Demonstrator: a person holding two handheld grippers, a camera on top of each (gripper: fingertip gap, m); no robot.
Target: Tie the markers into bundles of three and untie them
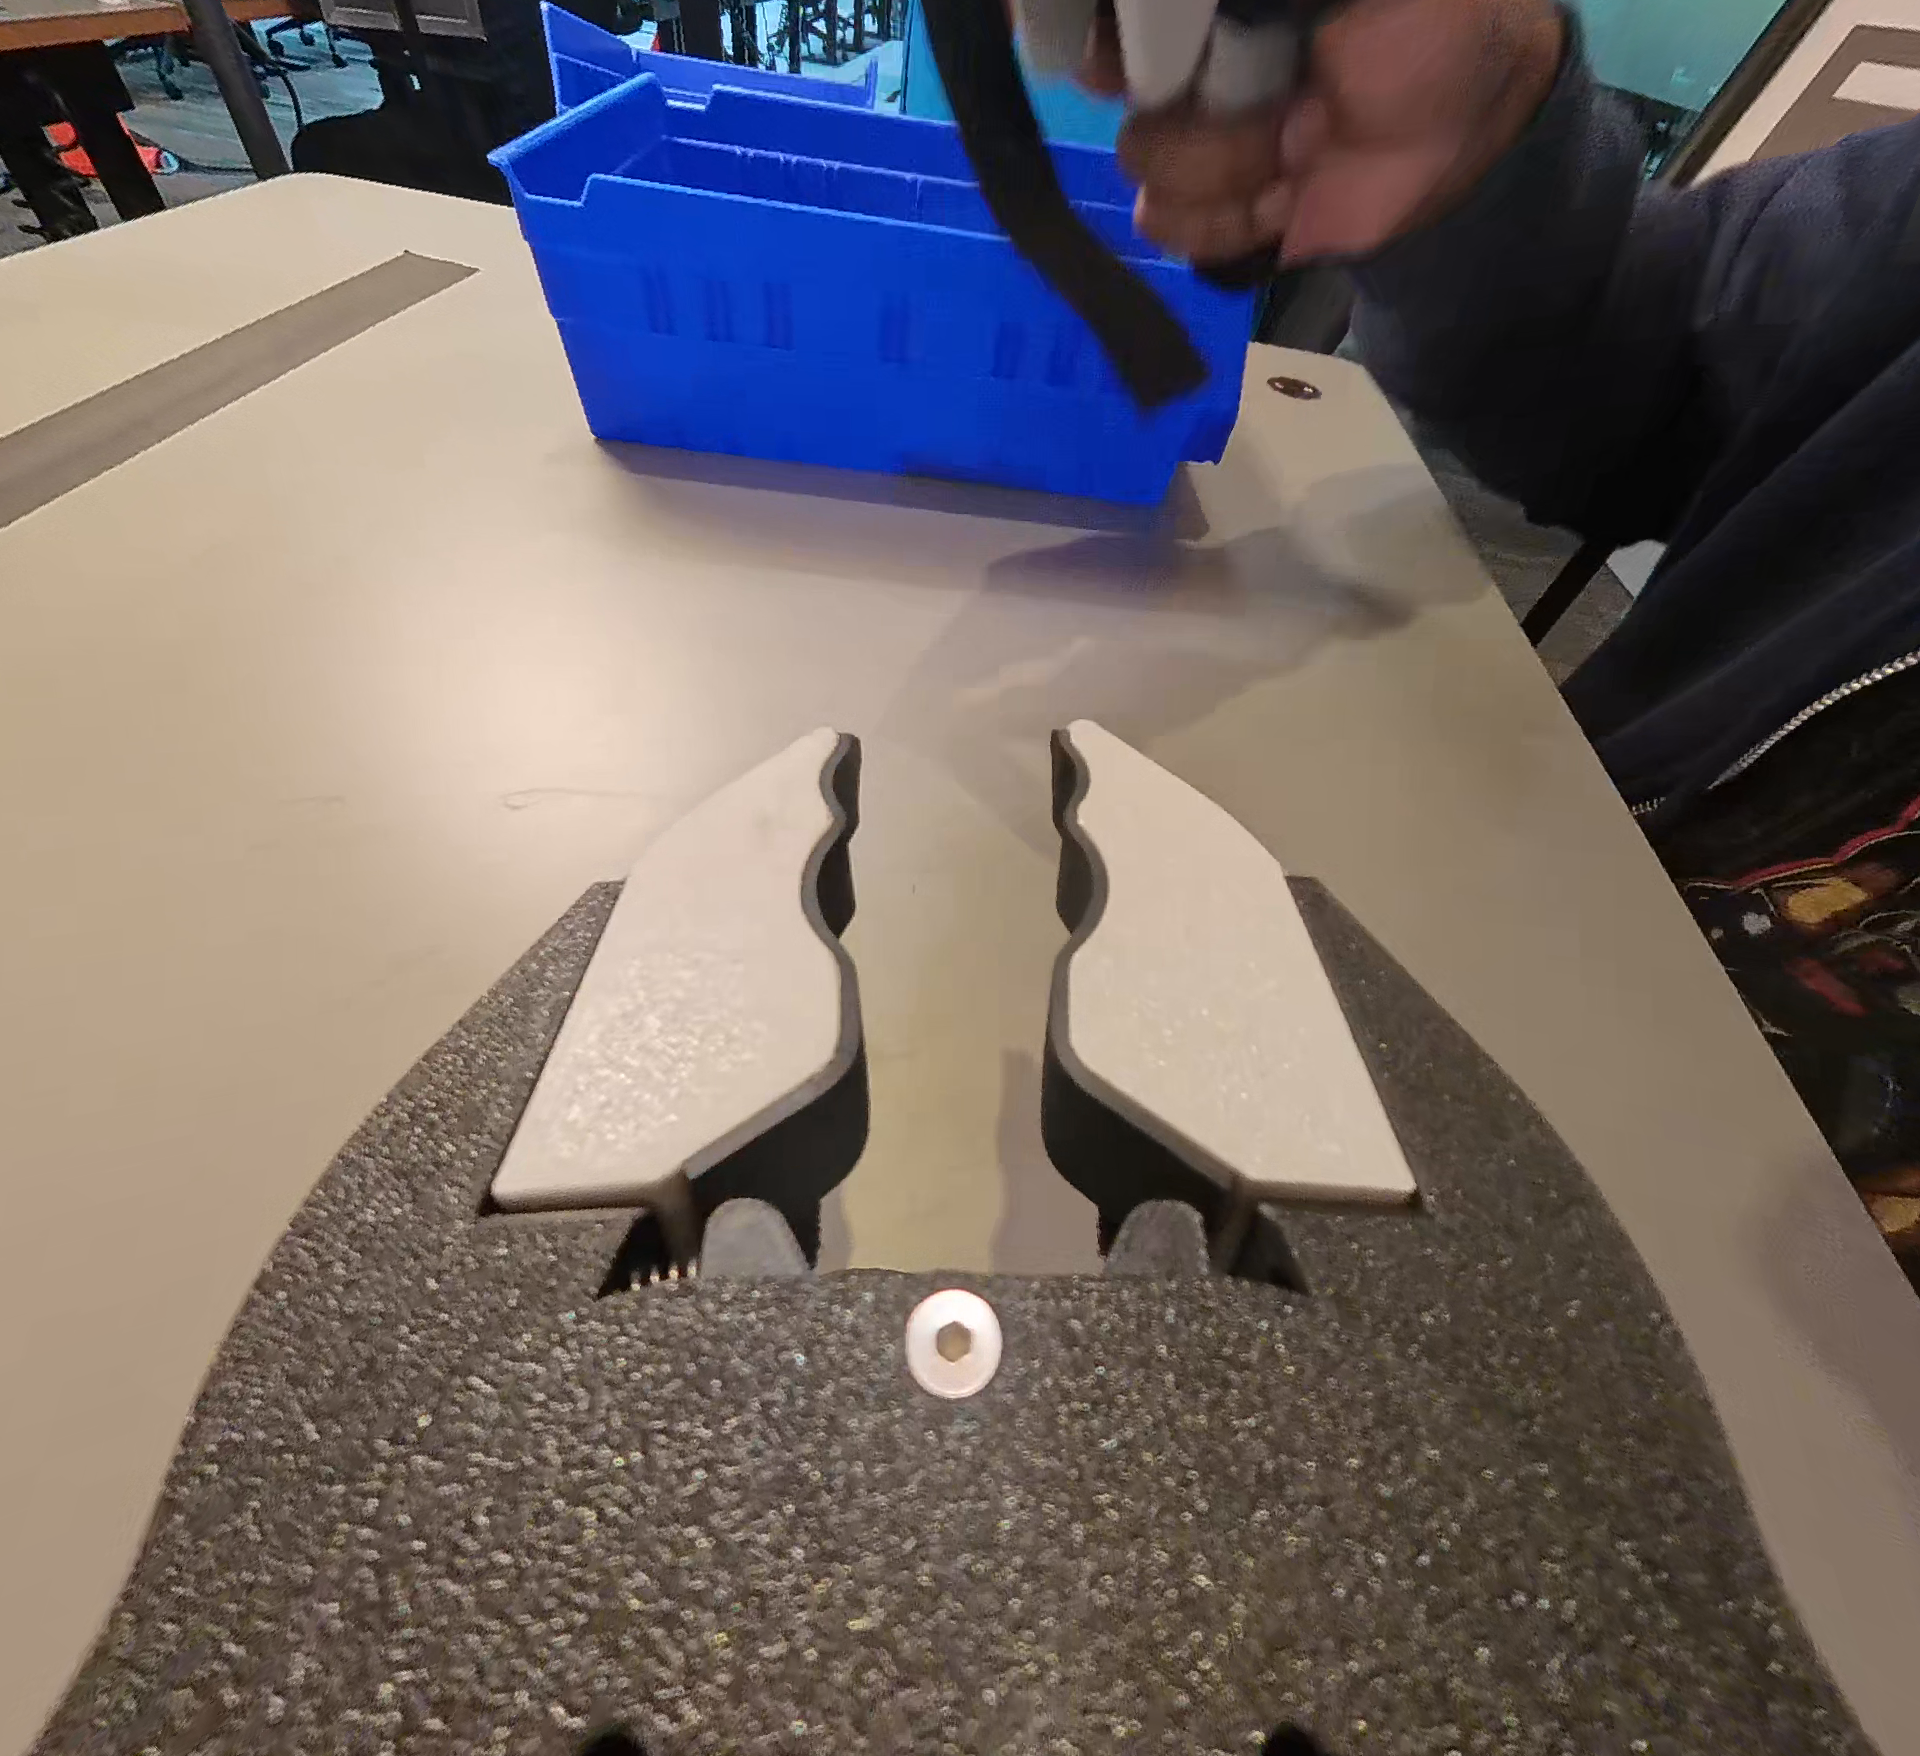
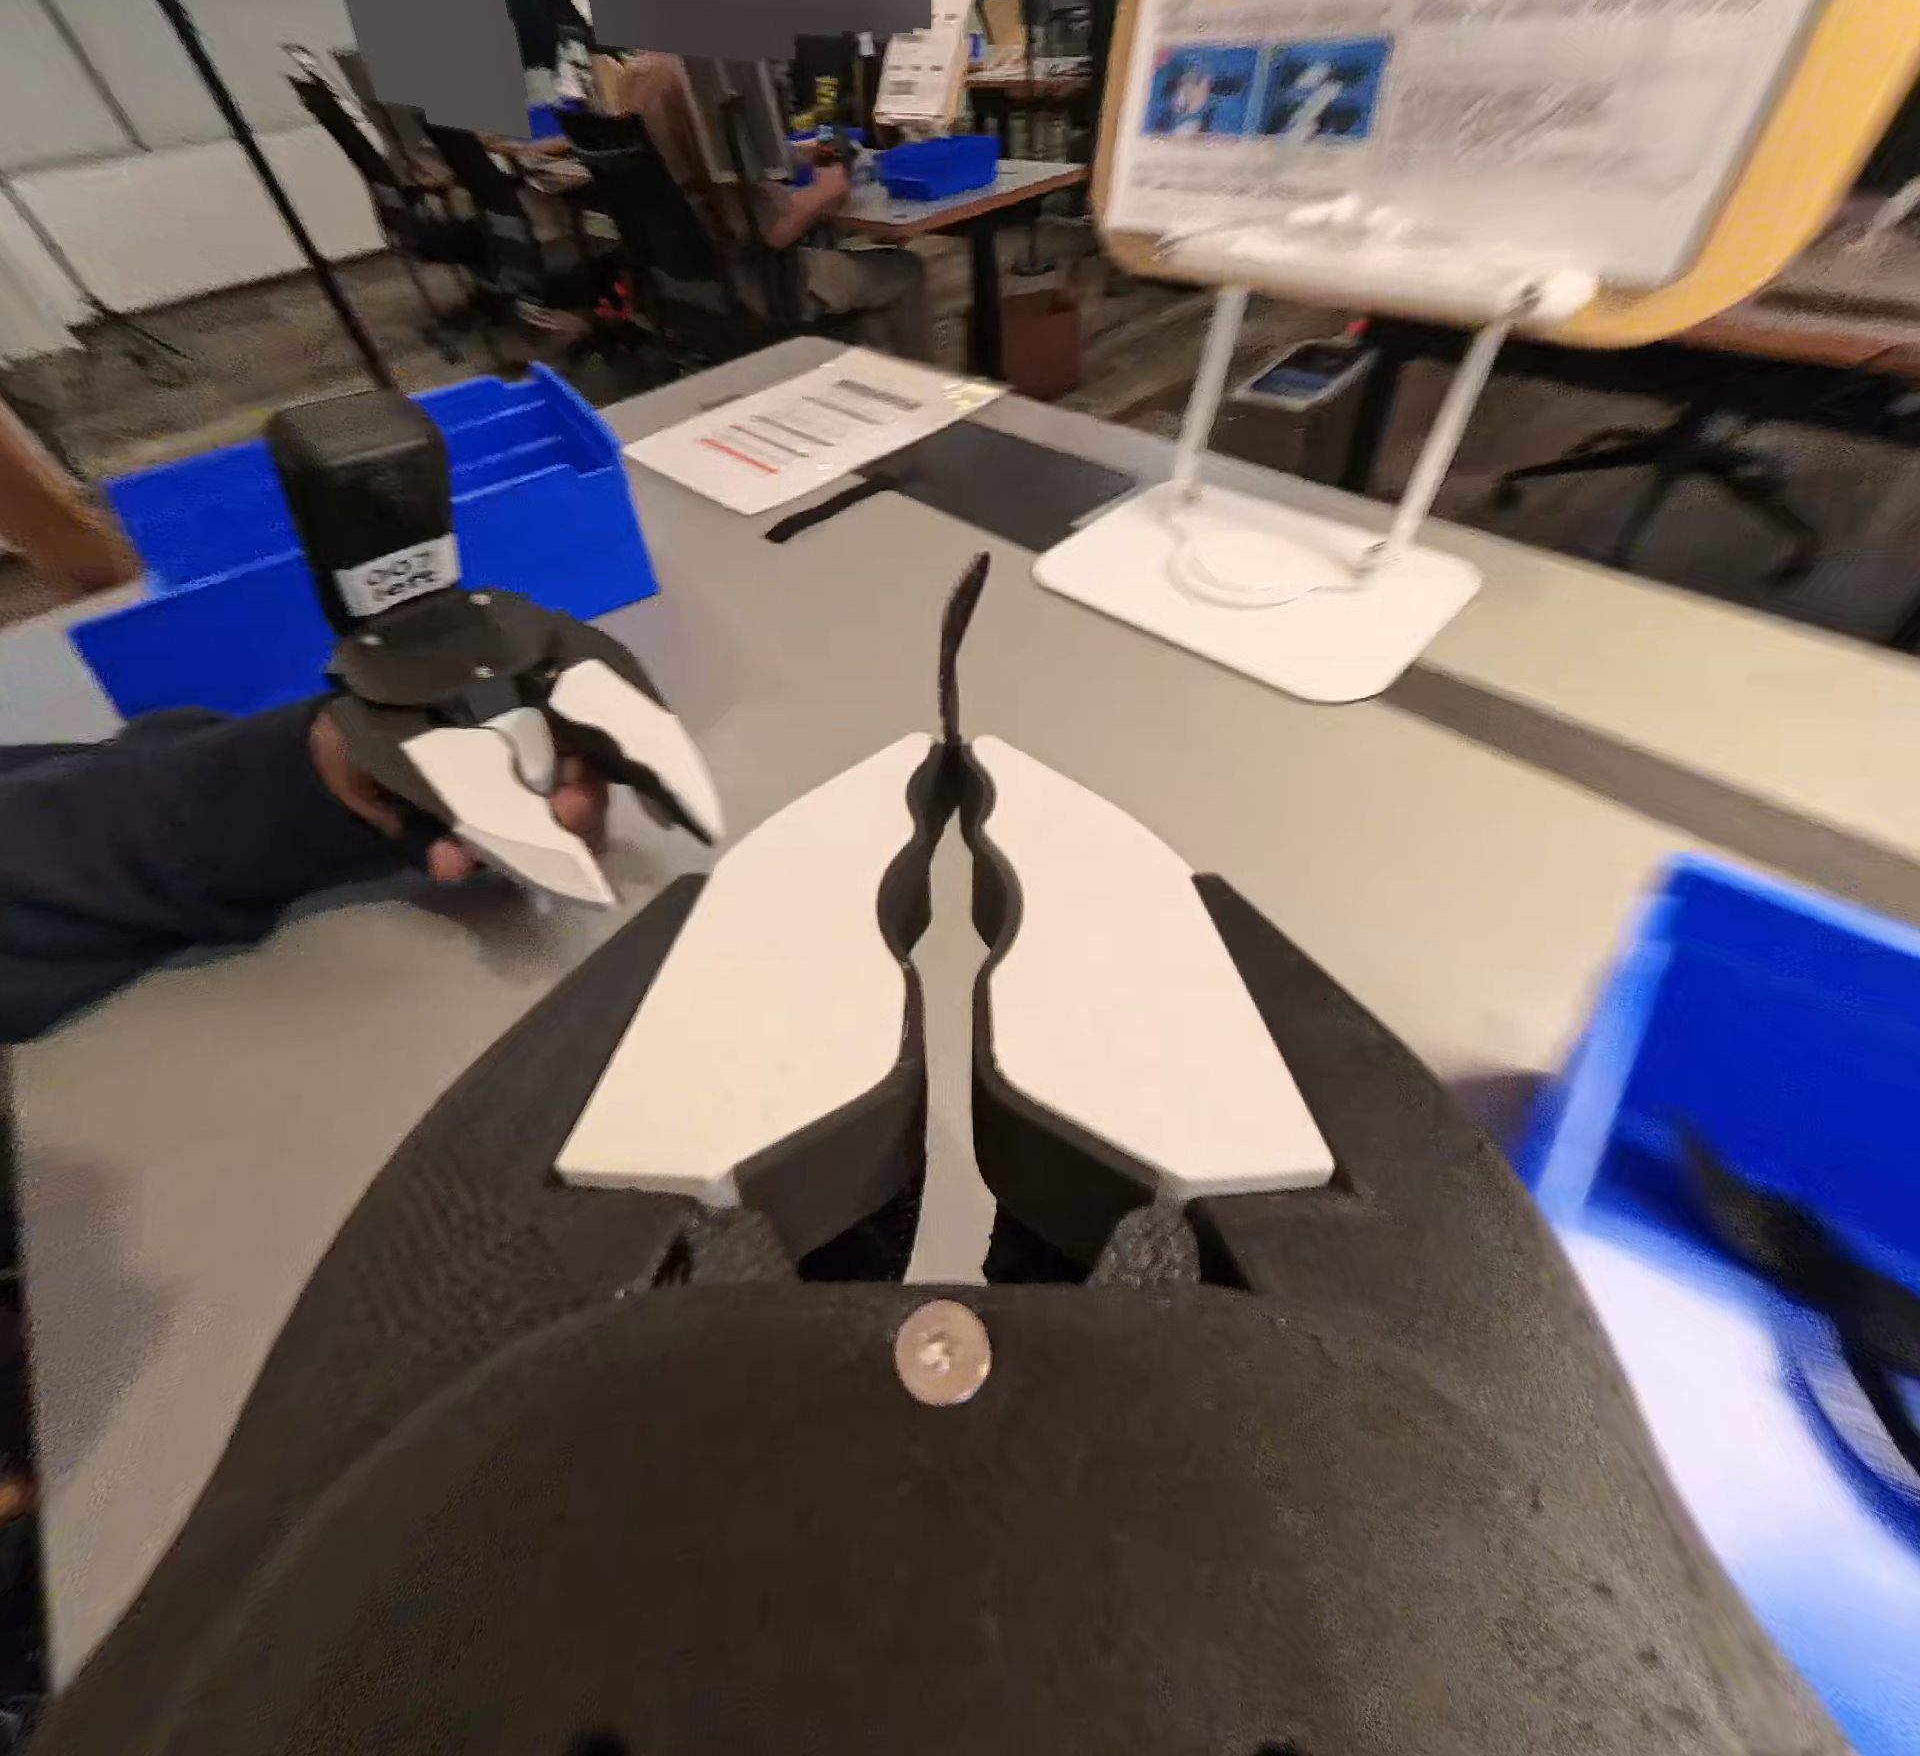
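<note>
Right tongs [image 2: 951, 750] pinch black strap [image 2: 961, 636] at centre frame; left tongs [image 1: 956, 750] gape empty over bench [image 1: 312, 667]. No markers visible. Risk: thin strap slipping out mid-swing

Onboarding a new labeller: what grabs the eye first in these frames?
The black strap pinched at the tips of the shut right gripper, sticking up above the grey table. Next, the left gripper, its fingers spread with only bare tabletop between them. Then the bright blue bin standing on the table beyond it.
</note>
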